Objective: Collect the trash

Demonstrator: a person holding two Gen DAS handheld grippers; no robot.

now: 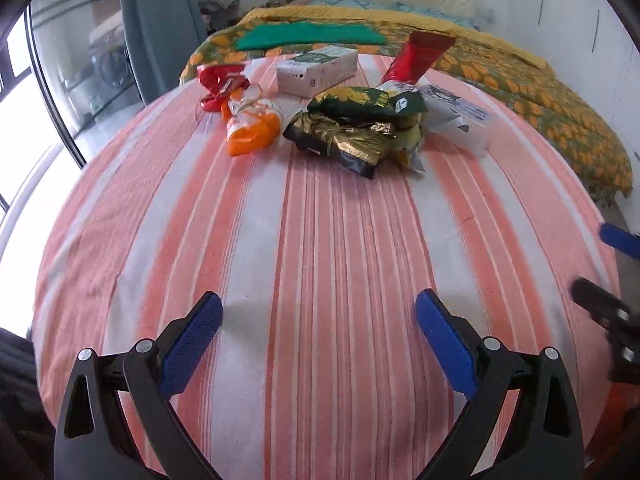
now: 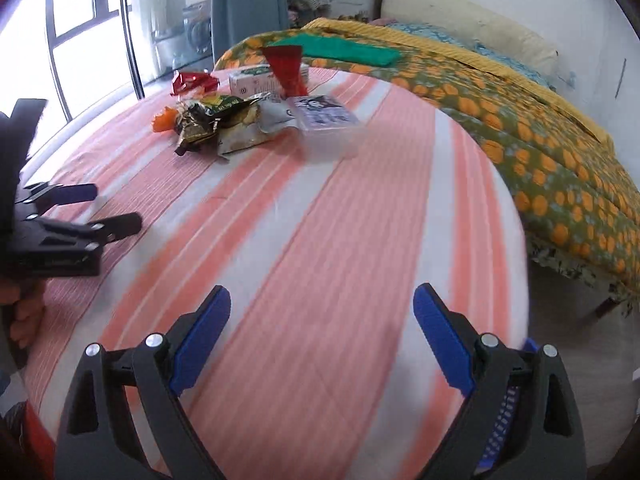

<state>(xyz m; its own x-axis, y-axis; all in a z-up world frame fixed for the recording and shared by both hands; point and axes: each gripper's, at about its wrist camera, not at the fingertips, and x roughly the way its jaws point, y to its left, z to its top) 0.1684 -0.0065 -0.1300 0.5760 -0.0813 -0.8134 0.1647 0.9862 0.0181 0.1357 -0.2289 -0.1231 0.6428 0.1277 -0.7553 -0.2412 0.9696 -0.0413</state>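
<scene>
A pile of trash lies at the far side of the pink striped cloth (image 1: 320, 264): an orange wrapper (image 1: 250, 130), a red wrapper (image 1: 218, 84), a gold and black packet (image 1: 344, 140), a green packet (image 1: 364, 100), a white carton (image 1: 316, 68), a red tube (image 1: 416, 58) and a clear plastic pack (image 1: 456, 116). The pile also shows in the right wrist view (image 2: 224, 120). My left gripper (image 1: 320, 320) is open and empty, well short of the pile. My right gripper (image 2: 322, 312) is open and empty over the cloth's near part; it shows at the left wrist view's right edge (image 1: 604, 268).
A bed with an orange-flowered green cover (image 2: 540, 152), a folded green cloth (image 2: 348, 52) and a pillow (image 2: 472, 24) lies behind and to the right. A window and glass door (image 2: 80, 40) stand at the left. A blue slotted item (image 2: 504, 420) sits below my right gripper.
</scene>
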